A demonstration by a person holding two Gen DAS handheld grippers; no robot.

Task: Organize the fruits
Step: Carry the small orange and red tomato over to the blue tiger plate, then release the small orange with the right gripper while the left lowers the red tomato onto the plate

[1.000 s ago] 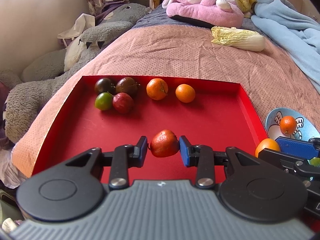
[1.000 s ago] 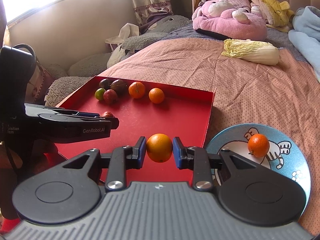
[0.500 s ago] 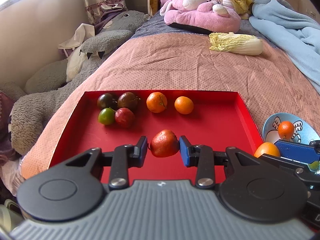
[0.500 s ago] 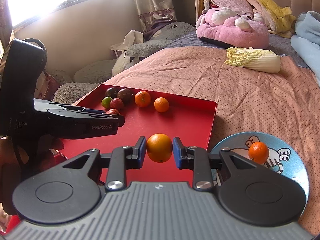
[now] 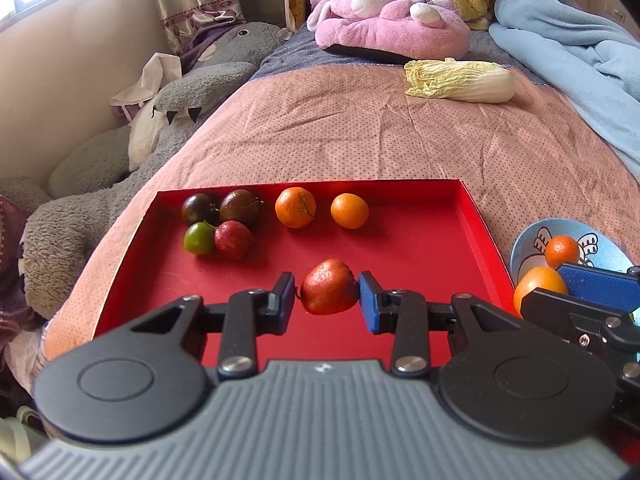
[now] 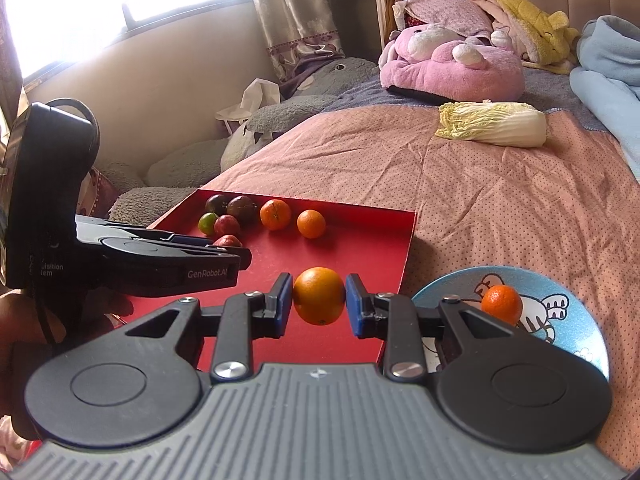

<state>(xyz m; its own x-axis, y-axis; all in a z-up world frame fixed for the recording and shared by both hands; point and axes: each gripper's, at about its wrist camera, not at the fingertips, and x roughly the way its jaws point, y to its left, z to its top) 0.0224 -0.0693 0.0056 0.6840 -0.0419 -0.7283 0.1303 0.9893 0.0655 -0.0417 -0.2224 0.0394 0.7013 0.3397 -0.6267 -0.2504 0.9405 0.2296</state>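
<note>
Blue pads on your left claw point(image 5: 327, 300) are clamped on a reddish speckled fruit point(image 5: 329, 287), with a stem end poking toward the left pad. It's held up over the near half of the red tray point(image 5: 420, 248), not resting on it.

Your right claw point(image 6: 319, 305) is doing the same thing with an orange point(image 6: 319, 295), pinched tight between both pads, held over the near right part of the tray point(image 6: 360, 256) close to its right wall.

Moving out from there: at the far end of the tray you've got a little cluster on the left, two dark purple-brown fruits point(image 5: 222, 207) side by side at the back, with a green one point(image 5: 198, 238) and a dark red one point(image 5: 233, 239) just in front, all bunched up and touching. To the right of that cluster sit two oranges point(image 5: 295, 207), near each other but apart.

Off the tray's right side there's a blue cartoon plate point(image 6: 560, 308) on the bed with one small orange point(image 6: 501, 304) on it.

Everything's sitting on a pink dotted bedspread point(image 5: 360, 132). Further up the bed there's a napa cabbage point(image 5: 460, 80), a pink plush point(image 5: 384, 28), and a blue blanket point(image 5: 568, 52) bunched on the right. A big grey plush point(image 5: 120, 168) is slumped along the left edge of the bed.
</note>
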